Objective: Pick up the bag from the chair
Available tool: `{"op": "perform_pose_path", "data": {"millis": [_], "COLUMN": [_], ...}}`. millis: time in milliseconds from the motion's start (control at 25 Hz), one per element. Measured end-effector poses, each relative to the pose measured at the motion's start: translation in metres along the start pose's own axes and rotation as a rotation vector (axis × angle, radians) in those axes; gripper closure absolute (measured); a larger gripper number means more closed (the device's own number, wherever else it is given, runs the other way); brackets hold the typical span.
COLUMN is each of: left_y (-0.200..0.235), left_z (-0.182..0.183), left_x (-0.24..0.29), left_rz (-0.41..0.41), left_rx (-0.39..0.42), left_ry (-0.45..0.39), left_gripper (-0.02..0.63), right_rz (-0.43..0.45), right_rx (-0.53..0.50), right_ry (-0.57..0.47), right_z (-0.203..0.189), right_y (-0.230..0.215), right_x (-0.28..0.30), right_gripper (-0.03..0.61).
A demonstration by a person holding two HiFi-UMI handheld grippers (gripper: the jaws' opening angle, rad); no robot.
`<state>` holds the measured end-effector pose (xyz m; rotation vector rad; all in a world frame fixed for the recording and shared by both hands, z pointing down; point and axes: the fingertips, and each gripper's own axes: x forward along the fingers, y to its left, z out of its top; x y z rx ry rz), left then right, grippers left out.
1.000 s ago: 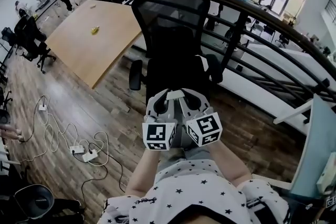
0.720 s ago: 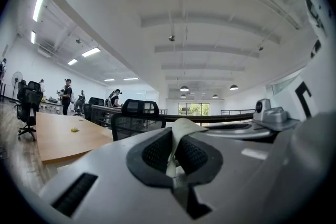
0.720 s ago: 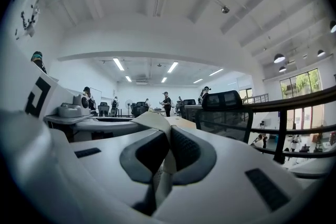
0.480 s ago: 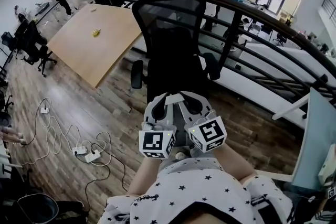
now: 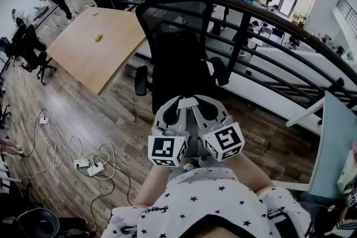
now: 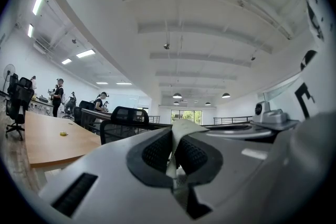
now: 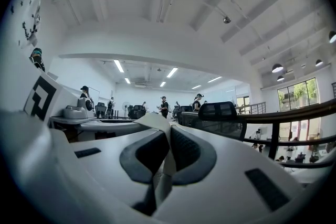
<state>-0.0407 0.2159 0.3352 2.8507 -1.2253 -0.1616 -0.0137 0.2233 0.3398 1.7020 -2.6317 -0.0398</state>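
Bag: only pale flat strap [image 6: 172, 152] shows; body hidden beneath grippers, near side of black mesh office chair [image 5: 177, 36]. Strap pinched tight by left gripper [image 5: 172, 106] and right gripper [image 5: 203, 104]. Lift evenly, your hands level, clear of armrests [image 5: 141, 79].

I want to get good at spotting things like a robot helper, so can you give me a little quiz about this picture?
1. True or false: the left gripper and the right gripper are held side by side.
2. What is each gripper shut on? A) a cup B) a pale strap C) nothing at all
3. Fill in: the chair standing just past the grippers is coloured ____.

Key: 1 true; 2 B; 3 black.
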Motion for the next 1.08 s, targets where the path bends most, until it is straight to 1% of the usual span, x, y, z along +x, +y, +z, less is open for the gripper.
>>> {"op": "perform_pose_path", "data": {"millis": [400, 680, 840, 1080], "left_y": [-0.007, -0.010, -0.007, -0.002], "left_z": [0.000, 0.004, 0.004, 0.008], "left_x": [0.003, 0.006, 0.008, 0.012], "left_rz": [-0.006, -0.015, -0.009, 0.008], "left_rx": [0.003, 0.011, 0.008, -0.005], "left_ry": [-0.001, -0.003, -0.003, -0.028], "left_gripper": [0.601, 0.601, 0.601, 0.601], "right_rz": [-0.016, -0.006, -0.007, 0.009], "right_rx": [0.004, -0.008, 0.008, -0.015], "right_ry": [0.006, 0.006, 0.000, -0.001], "right_z": [-0.001, 0.002, 0.003, 0.006], "right_y": [-0.004, -0.008, -0.009, -0.010], "right_x": [-0.005, -0.007, -0.003, 0.003], "right_gripper": [0.581, 0.581, 0.581, 0.581]}}
